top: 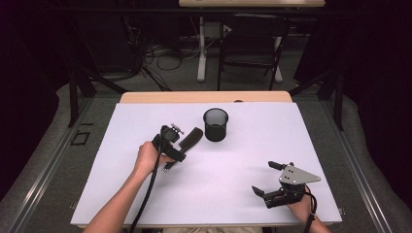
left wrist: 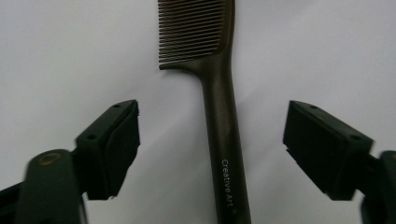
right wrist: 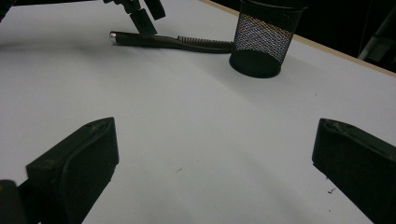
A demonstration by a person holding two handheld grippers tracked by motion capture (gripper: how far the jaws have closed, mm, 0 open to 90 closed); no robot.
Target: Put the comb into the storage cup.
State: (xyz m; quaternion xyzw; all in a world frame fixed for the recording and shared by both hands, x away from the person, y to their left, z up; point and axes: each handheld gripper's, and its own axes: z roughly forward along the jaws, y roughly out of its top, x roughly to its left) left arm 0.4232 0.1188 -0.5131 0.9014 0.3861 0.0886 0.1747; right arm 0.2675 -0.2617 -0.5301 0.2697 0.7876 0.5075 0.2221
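Left claw (left wrist: 212, 144) poised over the comb (left wrist: 219, 107), its jaws astride the handle with a gap on either side, pads not touching: released. Comb lying flat on the white bench (top: 243, 160), teeth end just beside the mesh cup (top: 215, 124). Right claw (top: 266, 178) resting near the bench's near right corner, well apart from the comb, jaws spread wide, holding nothing.

A white table (top: 233, 194) with a wooden far edge fills the middle of the high view. A dark comb (top: 186, 142) lies flat on it, left of centre. A black mesh cup (top: 215, 124) stands upright just right of the comb's toothed end.
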